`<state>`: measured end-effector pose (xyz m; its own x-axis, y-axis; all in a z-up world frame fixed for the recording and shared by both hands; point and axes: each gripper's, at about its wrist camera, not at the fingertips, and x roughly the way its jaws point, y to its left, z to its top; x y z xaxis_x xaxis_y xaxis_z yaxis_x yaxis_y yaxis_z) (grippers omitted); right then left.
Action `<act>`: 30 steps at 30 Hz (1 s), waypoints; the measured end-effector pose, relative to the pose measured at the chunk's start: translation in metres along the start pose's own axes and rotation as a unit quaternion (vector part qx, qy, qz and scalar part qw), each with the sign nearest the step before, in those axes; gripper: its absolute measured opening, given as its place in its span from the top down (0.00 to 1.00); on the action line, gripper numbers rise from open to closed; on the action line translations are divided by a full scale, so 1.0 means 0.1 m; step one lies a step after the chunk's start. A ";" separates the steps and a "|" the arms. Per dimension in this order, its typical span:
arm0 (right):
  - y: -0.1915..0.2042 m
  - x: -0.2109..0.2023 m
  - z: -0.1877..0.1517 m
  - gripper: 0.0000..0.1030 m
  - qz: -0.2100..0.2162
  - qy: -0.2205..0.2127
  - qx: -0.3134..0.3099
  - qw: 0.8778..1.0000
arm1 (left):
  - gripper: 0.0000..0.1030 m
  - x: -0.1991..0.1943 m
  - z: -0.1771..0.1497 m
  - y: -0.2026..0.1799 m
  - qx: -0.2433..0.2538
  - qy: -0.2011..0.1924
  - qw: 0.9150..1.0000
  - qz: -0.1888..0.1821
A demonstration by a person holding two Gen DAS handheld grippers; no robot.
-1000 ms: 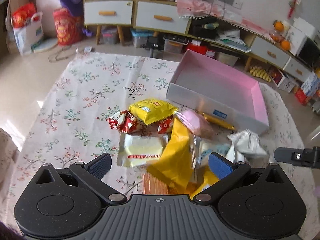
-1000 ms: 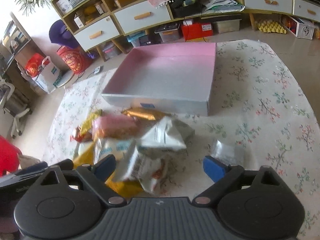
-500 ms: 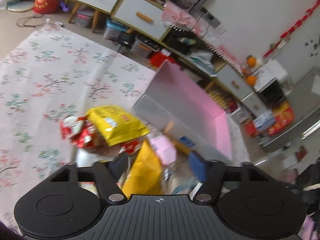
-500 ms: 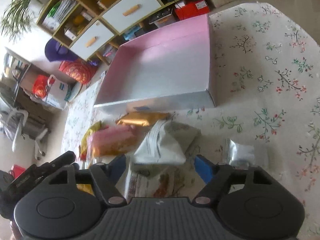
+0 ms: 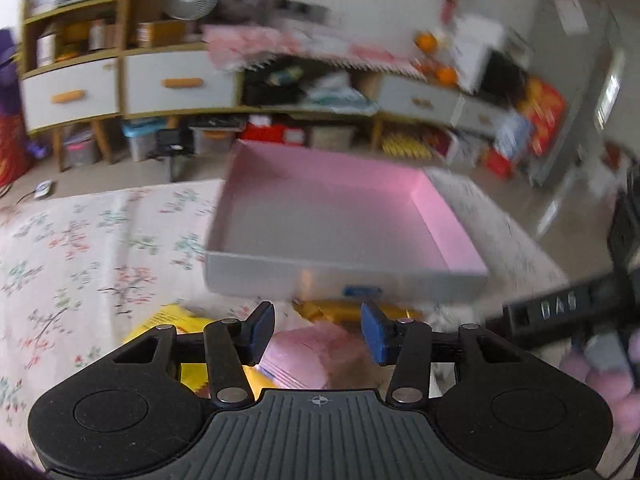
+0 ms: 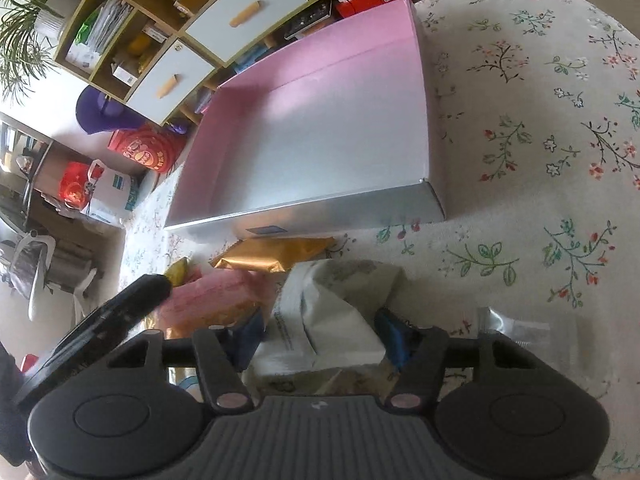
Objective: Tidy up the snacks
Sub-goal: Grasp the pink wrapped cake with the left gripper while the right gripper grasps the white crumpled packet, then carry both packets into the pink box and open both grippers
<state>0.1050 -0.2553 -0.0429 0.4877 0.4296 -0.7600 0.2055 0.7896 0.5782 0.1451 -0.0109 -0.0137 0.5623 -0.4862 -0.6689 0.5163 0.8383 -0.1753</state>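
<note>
Left gripper (image 5: 317, 334): jaws were set at a middling gap over a pink packet (image 5: 310, 354); whether the pads were touching it could not be told, and the left view was blurred. A yellow packet (image 5: 176, 320) was seen just left of the pink one, and a gold packet (image 5: 344, 311) just beyond it, against the near wall of the box (image 5: 280, 276).

Right gripper (image 6: 320, 332): jaws were placed either side of a white bag (image 6: 332, 312), fairly wide, the pads close to its sides; a firm grip was not evident. A small clear sachet (image 6: 516, 326) lay just right of the gripper on the flowered tablecloth (image 6: 540, 128).

The box, pink inside and grey outside, was found empty near the far edge of the table, with the snack pile heaped against its near wall.

Step judged in hand: the first pick, one item per gripper, with nothing yet boxed. The next move was judged to call for the jaws to be shut fully on the pink packet and white bag, the items lifted clear of the pile, carried over the near wall and released inside. Soft wrappers were judged likely to slip or drag neighbours along.
</note>
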 end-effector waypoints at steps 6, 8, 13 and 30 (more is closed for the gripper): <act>-0.02 -0.02 0.01 0.64 -0.001 0.003 -0.001 1.000 | 0.56 0.09 -0.17 -0.17 0.067 0.057 0.996 0.019; -0.02 -0.03 0.01 0.64 -0.004 0.004 -0.002 1.000 | 0.57 0.08 -0.20 -0.20 0.070 0.061 0.995 0.025; 0.00 -0.09 0.00 0.65 -0.003 0.004 -0.001 1.000 | 0.70 0.09 -0.20 -0.23 0.063 0.077 0.995 0.027; 0.02 -0.61 0.20 0.65 0.063 -0.048 0.024 0.997 | 0.71 -0.48 0.19 0.06 -0.031 0.004 0.999 0.013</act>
<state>0.0922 -0.2884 0.0109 0.5911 0.4784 -0.6495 0.1758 0.7094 0.6825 0.1332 0.0125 0.0312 0.5698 -0.4632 -0.6788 0.4608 0.8640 -0.2028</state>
